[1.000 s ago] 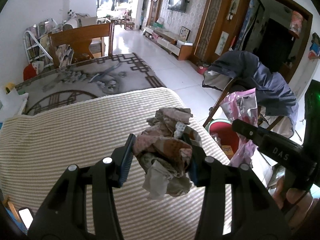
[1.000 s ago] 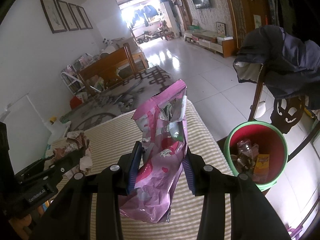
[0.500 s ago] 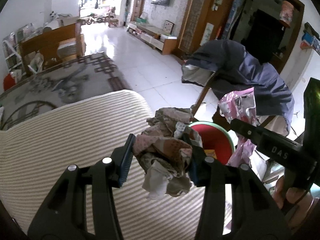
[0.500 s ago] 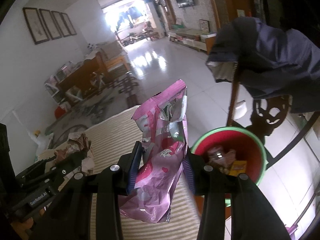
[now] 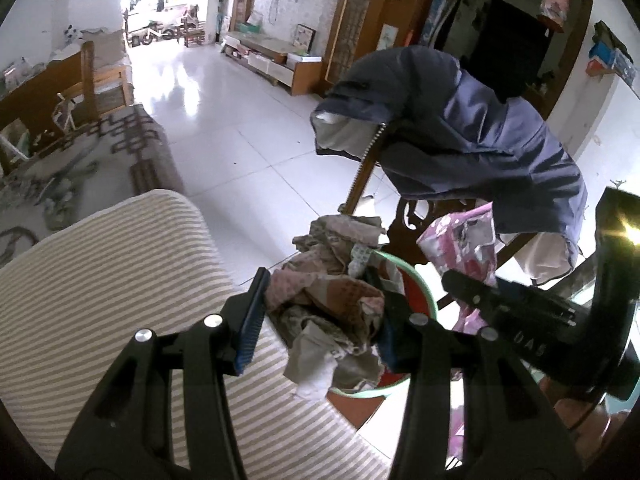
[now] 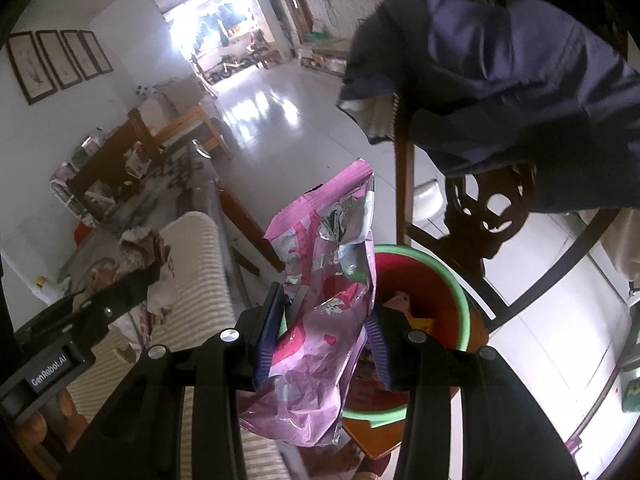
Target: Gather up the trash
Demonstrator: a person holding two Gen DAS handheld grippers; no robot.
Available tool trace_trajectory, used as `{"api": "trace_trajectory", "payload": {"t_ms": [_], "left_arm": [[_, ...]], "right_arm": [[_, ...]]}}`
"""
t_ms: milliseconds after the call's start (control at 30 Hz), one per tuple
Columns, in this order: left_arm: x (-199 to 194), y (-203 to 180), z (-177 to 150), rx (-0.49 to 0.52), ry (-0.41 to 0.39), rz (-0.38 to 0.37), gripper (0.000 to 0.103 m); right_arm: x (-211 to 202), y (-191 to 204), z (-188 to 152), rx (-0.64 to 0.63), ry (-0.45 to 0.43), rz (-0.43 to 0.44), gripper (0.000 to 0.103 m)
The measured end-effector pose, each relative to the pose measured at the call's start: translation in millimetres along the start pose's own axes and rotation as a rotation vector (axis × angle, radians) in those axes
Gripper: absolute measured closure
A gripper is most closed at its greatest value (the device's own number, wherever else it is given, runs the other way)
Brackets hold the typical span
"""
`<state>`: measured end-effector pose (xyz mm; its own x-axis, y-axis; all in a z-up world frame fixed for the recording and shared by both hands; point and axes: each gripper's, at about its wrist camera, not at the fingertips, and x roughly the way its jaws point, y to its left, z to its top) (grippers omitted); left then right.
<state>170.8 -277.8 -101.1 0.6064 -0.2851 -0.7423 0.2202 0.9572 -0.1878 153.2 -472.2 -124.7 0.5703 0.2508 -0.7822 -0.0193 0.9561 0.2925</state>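
Note:
My left gripper (image 5: pixel 320 316) is shut on a crumpled wad of brown and pink paper (image 5: pixel 328 304), held over the striped table edge beside a red bin with a green rim (image 5: pixel 420 284). The wad hides most of the bin in the left wrist view. My right gripper (image 6: pixel 324 332) is shut on a pink foil snack bag (image 6: pixel 324 288), which hangs just in front of the same bin (image 6: pixel 460 308); trash lies inside it. The left gripper (image 6: pixel 120 296) with its wad (image 6: pixel 140 244) shows at the left of the right wrist view, and the pink bag (image 5: pixel 464 240) at the right of the left wrist view.
The striped tablecloth (image 5: pixel 100 280) covers the table on the left. A dark wooden chair (image 6: pixel 488 216) with a navy jacket (image 5: pixel 460 132) draped over it stands right behind the bin. White tiled floor (image 5: pixel 224 120) stretches beyond, with a patterned rug (image 5: pixel 80 164) and a wooden bench at the far left.
Both grippers have swung right off the table toward the bin, each keeping its load. The bin and the chair now sit much closer, and less of the striped cloth shows.

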Motion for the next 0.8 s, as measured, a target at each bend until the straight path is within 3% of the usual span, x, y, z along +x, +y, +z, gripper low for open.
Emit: {"api": "trace_trajectory", "payload": {"t_ms": [100, 167, 233, 267, 300, 400, 633, 733, 800], "left_arm": [[10.6, -12.0, 3.4, 0.009, 0.006, -0.008, 0.058], [15.3, -19.0, 6.1, 0.012, -0.005, -0.014, 0.049], [17.4, -23.4, 8.5, 0.011, -0.031, -0.012, 0.023], [17.3, -25.1, 9.3, 0.013, -0.047, -0.006, 0.022], [17.3, -26.7, 9.8, 0.015, -0.055, -0.002, 0.020], [15.8, -30.7, 11.7, 0.030, -0.079, 0.019, 0.008], [-17.8, -22.7, 10.9, 0.053, -0.170, 0.031, 0.006], [-38.8, -8.2, 10.0, 0.027, -0.180, 0.025, 0.006], [-55.0, 3.0, 7.1, 0.004, -0.220, 0.033, 0.006]], "right_arm": [[5.7, -13.5, 0.7, 0.014, 0.014, -0.004, 0.063], [9.3, -21.6, 1.8, 0.023, 0.018, -0.003, 0.062], [12.4, -27.0, 3.6, 0.030, 0.017, -0.003, 0.050], [14.7, -29.7, 4.6, 0.035, 0.014, -0.005, 0.035], [16.0, -31.4, 4.8, 0.040, 0.008, -0.011, 0.029], [20.5, -36.4, 5.2, 0.052, 0.006, -0.019, 0.029], [-2.2, -21.8, -0.5, 0.038, -0.085, -0.030, 0.018], [-27.7, -0.8, -5.1, 0.017, -0.209, -0.006, 0.007], [-50.5, 18.5, -10.9, -0.005, -0.334, 0.007, 0.007]]}}
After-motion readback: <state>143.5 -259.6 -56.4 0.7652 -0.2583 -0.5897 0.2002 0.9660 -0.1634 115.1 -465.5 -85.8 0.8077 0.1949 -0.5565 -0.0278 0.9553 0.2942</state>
